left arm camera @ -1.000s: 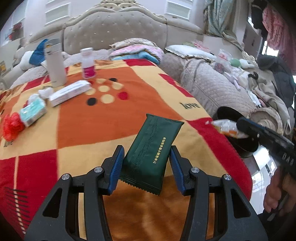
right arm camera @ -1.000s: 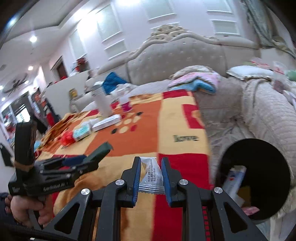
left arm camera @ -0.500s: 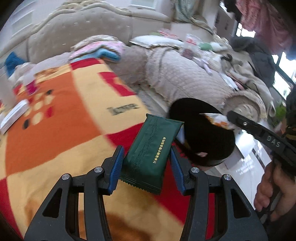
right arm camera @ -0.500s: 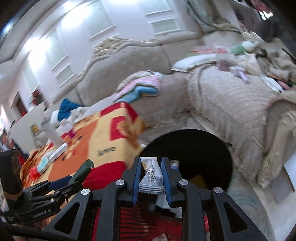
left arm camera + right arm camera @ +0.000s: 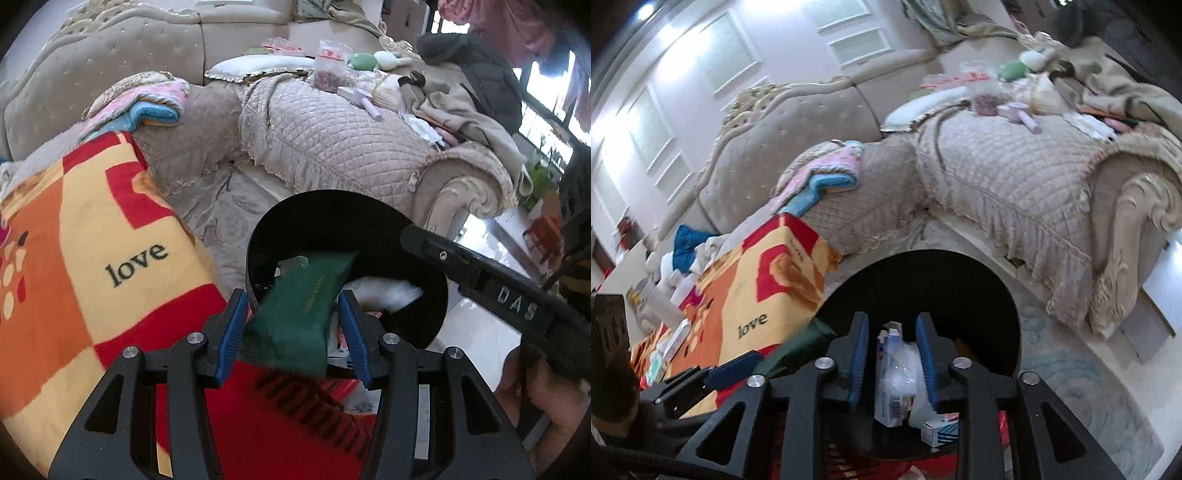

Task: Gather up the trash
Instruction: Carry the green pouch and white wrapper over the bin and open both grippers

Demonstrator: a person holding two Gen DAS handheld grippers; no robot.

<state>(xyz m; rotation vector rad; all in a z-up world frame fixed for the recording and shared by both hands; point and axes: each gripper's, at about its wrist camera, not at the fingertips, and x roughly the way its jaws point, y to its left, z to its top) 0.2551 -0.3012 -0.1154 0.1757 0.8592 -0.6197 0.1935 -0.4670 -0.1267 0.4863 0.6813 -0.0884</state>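
Observation:
A black round trash bin [image 5: 332,221] stands on the floor beside the blanket-covered table; it also shows in the right wrist view [image 5: 923,273]. My left gripper [image 5: 291,332] is open over its near rim, and the dark green packet [image 5: 299,306] sits blurred between the spread fingers, tipping into the bin. My right gripper [image 5: 892,354] is open above the bin. The white snack wrapper [image 5: 897,373] lies loose below its fingers among boxes and wrappers inside the bin. The right gripper's body [image 5: 480,288] crosses the left wrist view's right side.
An orange, red and yellow "love" blanket [image 5: 92,258] covers the table at left. A beige quilted sofa [image 5: 332,129] with clothes and small items wraps behind the bin. Bottles and boxes [image 5: 668,314] remain on the far table end.
Both grippers swung right from the table to above the bin. Both opened: the right let the white wrapper drop in, the left released the green packet, which is falling.

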